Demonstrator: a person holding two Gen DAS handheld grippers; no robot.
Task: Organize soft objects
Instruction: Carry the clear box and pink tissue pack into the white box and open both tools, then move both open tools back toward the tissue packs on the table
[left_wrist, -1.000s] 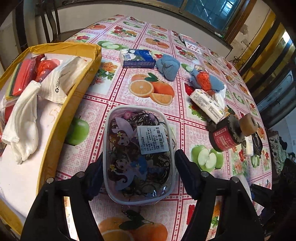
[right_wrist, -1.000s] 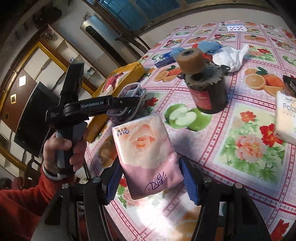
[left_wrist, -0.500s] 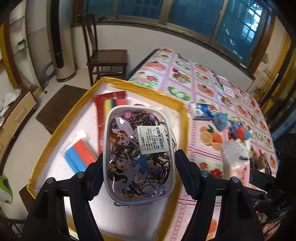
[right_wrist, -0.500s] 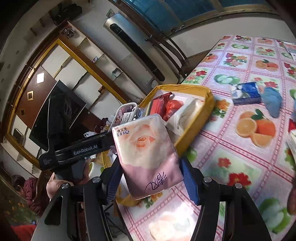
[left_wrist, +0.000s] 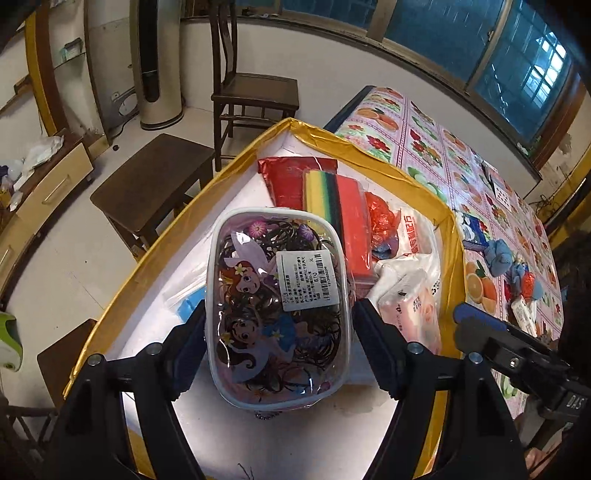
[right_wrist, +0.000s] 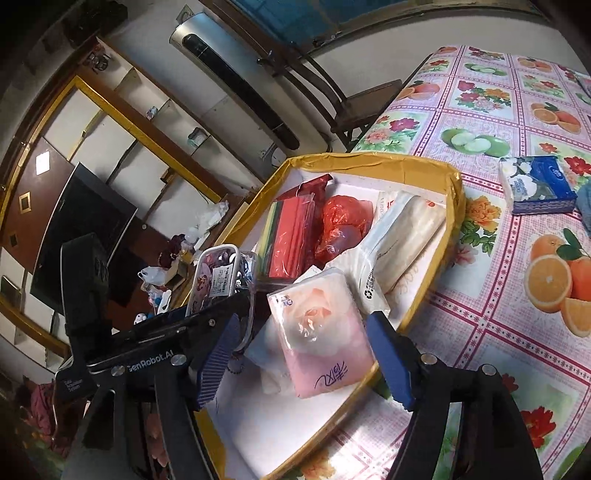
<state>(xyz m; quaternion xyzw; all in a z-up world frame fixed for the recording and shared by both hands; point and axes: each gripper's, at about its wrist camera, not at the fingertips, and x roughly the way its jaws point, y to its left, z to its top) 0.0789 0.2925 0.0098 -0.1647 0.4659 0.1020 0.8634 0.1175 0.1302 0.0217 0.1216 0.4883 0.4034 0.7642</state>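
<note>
The left claw is clamped on a clear pouch of hair ties with cartoon figures and a white price label, holding it above the inside of a box with yellow-taped edges. Under and beyond the pouch, the box holds a blue pack in clear plastic, a red foil bag, a rainbow-edged red sponge pack, a crumpled red plastic bag and a white plastic bag. The pink rose-print tissue pack lies in the box, against the white bag. The right claw stands spread wide, its blue pads either side of the tissue pack and clear of it. Further right, on the fruit-patterned surface, lies a blue tissue pack, well apart from the box.
</note>
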